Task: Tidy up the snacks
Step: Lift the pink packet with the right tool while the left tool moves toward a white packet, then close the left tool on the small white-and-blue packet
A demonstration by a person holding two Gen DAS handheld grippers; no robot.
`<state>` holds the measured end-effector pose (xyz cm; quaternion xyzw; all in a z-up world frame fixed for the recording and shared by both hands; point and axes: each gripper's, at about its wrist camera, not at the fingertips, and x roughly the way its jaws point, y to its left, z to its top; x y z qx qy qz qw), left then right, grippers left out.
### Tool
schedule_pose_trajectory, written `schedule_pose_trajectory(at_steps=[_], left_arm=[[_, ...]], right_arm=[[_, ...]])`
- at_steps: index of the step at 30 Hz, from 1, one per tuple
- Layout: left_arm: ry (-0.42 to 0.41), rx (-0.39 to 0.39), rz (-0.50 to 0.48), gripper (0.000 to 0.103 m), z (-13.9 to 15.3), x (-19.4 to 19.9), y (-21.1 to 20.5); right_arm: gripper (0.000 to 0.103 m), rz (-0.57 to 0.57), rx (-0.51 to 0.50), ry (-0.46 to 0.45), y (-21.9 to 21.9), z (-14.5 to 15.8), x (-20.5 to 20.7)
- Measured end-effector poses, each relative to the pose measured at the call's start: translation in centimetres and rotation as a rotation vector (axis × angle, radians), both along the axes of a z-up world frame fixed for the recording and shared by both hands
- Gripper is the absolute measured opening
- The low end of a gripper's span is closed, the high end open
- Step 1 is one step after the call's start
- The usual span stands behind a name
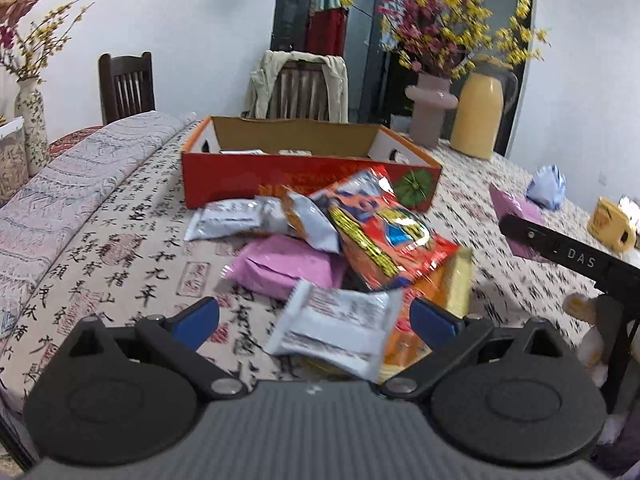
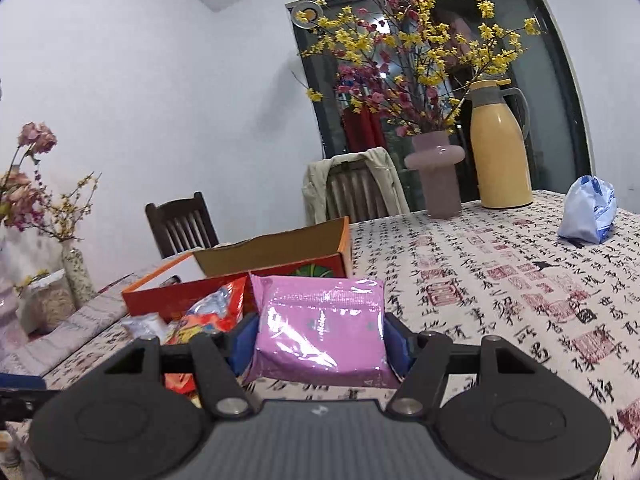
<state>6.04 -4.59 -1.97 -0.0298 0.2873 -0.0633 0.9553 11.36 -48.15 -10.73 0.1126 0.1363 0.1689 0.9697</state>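
Observation:
An open red cardboard box (image 1: 304, 178) stands on the table with a few packets inside. In front of it lies a pile of snacks: a red-orange bag (image 1: 384, 236), a pink packet (image 1: 284, 266), white packets (image 1: 228, 220) and a yellow-orange pack (image 1: 454, 280). My left gripper (image 1: 316, 320) is open, low over the pile. A white packet (image 1: 336, 328) lies between its blue pads without being pressed. My right gripper (image 2: 320, 344) is shut on a second pink packet (image 2: 320, 328), held above the tablecloth to the right of the box (image 2: 240, 276).
A pink vase of flowers (image 2: 438, 176) and a yellow thermos jug (image 2: 500, 148) stand at the table's far edge. A blue-white bag (image 2: 588, 210) and a yellow cup (image 1: 612, 226) lie to the right. Folded cloth (image 1: 80, 184) covers the left side. Chairs (image 1: 128, 86) stand behind.

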Motion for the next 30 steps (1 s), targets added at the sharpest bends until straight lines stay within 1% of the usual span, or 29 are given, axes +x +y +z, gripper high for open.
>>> schedule_pose_trajectory(at_steps=[2,5,7,11,18,23,27,30], left_arm=[[0.012,0.021,0.002,0.103,-0.3,0.3,-0.8],[0.035,0.045,0.029,0.103,-0.9,1.2,-1.5],[0.052,0.05,0.046,0.098,-1.2,1.9,-1.6],[0.076,0.039,0.08,0.094,-1.9,3.0,-1.3],[0.082,0.006,0.121,0.088,-2.3,3.8,0.1],[0.109,0.032,0.162,0.078,-2.7,3.9,0.7],[0.106,0.071,0.161,0.08,-2.8,3.5,0.6],[0.113,0.07,0.167,0.081,-3.0,3.5,0.8]], right_arm=[[0.064,0.009,-0.01,-0.01,0.0,-0.4,-0.8],[0.064,0.031,0.006,-0.011,-0.3,-0.7,-1.5],[0.064,0.04,0.012,-0.011,-0.5,-0.9,-1.7],[0.064,0.057,0.03,-0.001,-0.8,-1.4,-1.6],[0.064,0.07,0.039,0.017,-0.7,-2.0,-1.4],[0.064,0.07,0.031,0.021,-0.4,-2.1,-1.4],[0.065,0.072,0.02,0.023,-0.1,-2.1,-1.4],[0.065,0.07,0.015,0.026,0.1,-2.1,-1.4]])
